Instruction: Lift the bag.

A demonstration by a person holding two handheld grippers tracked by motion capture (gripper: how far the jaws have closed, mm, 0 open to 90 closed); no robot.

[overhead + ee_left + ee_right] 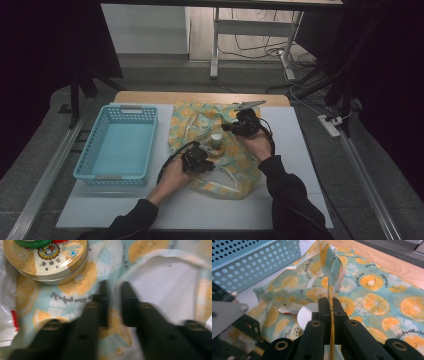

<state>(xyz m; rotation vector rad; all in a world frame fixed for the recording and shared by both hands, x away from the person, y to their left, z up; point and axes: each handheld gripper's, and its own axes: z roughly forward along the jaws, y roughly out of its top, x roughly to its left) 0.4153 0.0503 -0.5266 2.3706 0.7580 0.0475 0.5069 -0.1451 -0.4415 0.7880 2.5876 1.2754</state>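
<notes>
Cloth bag [372, 290] edge pinched by right hand-held gripper [331, 302], left hand-held gripper [115, 290] clamped on bag edge, tin [47, 260] close up.

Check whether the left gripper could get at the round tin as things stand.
Probably not right away: the left gripper is pinching a fold of the citrus-print bag between its jaws. The round tin lies uncovered just beside it, so once it lets go the way looks free.
</notes>
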